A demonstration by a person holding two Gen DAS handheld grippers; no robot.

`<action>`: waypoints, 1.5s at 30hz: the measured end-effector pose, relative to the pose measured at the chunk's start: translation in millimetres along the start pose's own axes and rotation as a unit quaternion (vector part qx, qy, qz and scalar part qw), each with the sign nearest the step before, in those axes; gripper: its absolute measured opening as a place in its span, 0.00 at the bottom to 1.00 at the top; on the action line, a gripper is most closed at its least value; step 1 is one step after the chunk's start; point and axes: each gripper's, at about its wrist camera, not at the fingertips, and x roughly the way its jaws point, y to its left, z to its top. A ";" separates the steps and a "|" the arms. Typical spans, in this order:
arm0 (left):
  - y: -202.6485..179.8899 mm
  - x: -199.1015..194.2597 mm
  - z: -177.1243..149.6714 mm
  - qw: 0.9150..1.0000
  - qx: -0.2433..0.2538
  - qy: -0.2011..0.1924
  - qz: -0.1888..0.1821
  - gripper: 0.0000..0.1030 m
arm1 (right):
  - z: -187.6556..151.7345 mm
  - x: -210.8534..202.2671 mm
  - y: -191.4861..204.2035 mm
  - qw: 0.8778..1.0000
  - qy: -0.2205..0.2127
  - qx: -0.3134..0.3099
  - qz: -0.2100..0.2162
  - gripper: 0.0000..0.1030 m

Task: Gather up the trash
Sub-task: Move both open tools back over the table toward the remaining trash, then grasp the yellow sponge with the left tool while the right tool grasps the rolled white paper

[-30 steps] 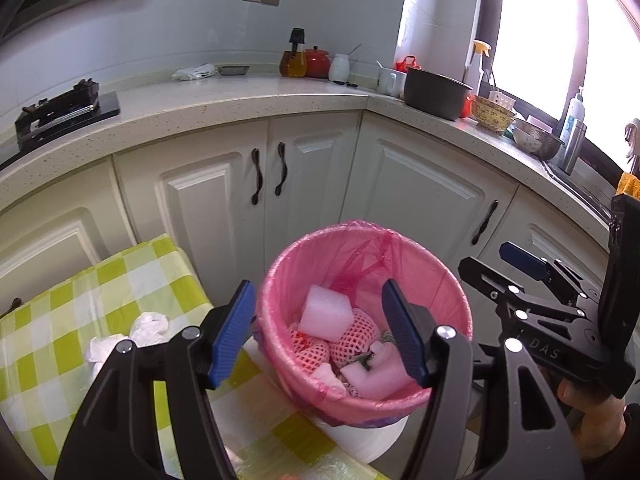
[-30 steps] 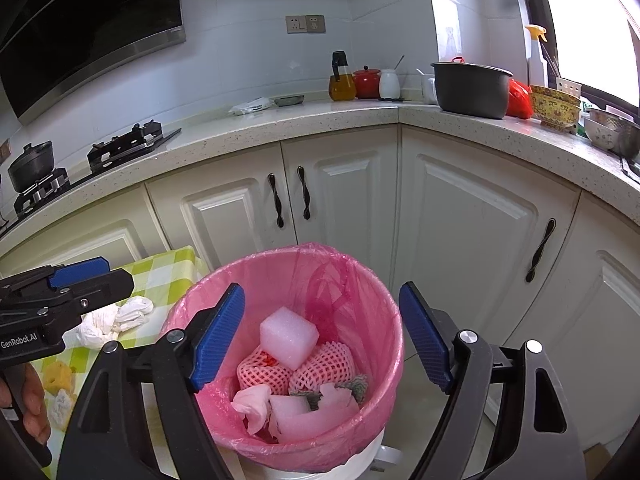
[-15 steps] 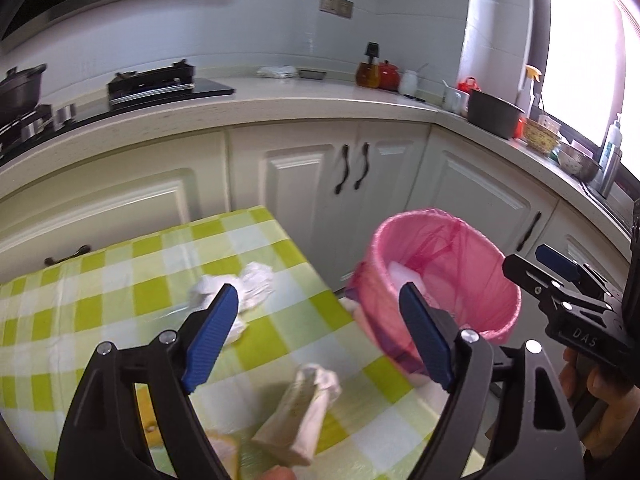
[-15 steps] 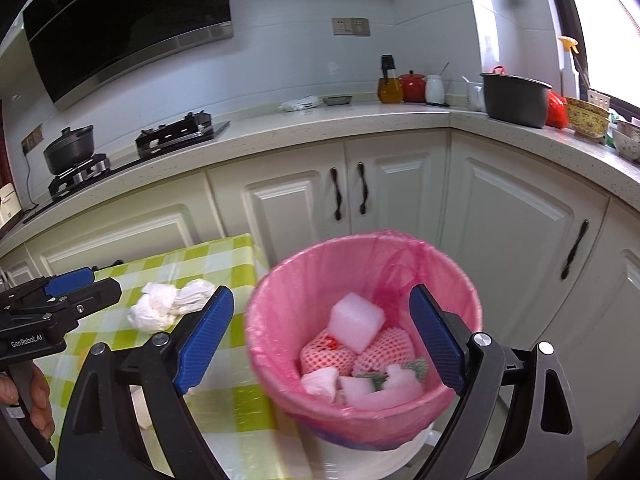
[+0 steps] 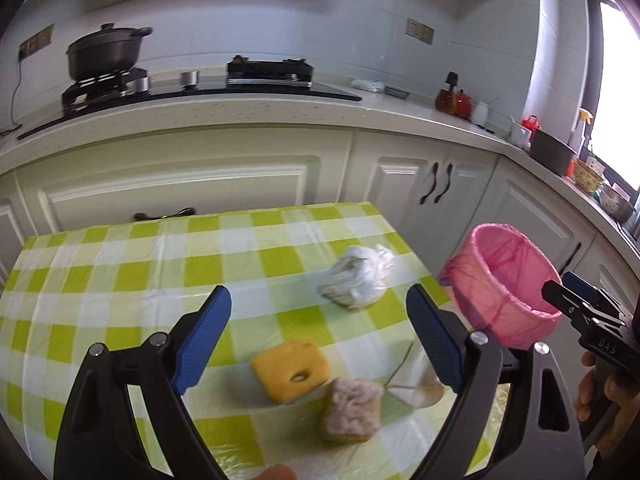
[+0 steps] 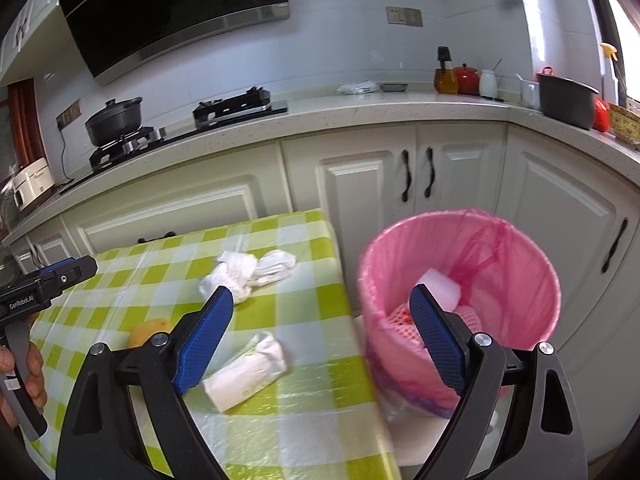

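Note:
A pink-lined trash bin [image 6: 460,304] stands beside the table's right edge, holding a white foam block and red mesh sleeves; it also shows in the left wrist view [image 5: 506,286]. On the green-checked table [image 5: 120,264] lie crumpled white tissue [image 5: 358,276] [image 6: 248,270], a yellow sponge [image 5: 290,370], a brownish-topped piece [image 5: 352,410] and a white wrapper [image 6: 246,372]. My left gripper [image 5: 318,342] is open and empty above the sponge. My right gripper [image 6: 322,340] is open and empty over the table's right edge by the bin.
White kitchen cabinets [image 6: 416,176] and an L-shaped counter run behind. A black pot [image 5: 106,54] sits on the stove. Jars, a dark pot [image 6: 566,98] and bowls crowd the counter's right end near the window.
Both grippers have swung left, away from over the bin toward the table. The sponge, wrapper and tissue have come into view. Both stay open and empty.

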 end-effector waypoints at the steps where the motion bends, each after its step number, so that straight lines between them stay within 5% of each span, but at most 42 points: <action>1: 5.9 -1.0 -2.4 1.000 -0.004 0.001 0.003 0.84 | -2.5 1.3 4.7 1.000 0.004 -0.001 0.004 0.82; 10: 38.6 3.9 -31.8 0.999 -0.034 0.022 0.016 0.84 | -27.9 22.5 41.4 0.999 0.051 -0.007 0.015 0.82; 29: 43.2 45.3 -64.1 0.997 -0.038 0.073 0.001 0.84 | -58.3 80.2 75.1 0.992 0.128 -0.018 0.010 0.82; 39: 45.3 61.3 -67.1 0.995 -0.040 0.089 -0.009 0.84 | -64.3 102.5 74.6 0.987 0.157 -0.033 0.012 0.54; 45: 42.1 75.1 -68.9 0.994 -0.039 0.104 -0.016 0.83 | -66.6 113.7 71.4 0.985 0.166 -0.036 0.014 0.54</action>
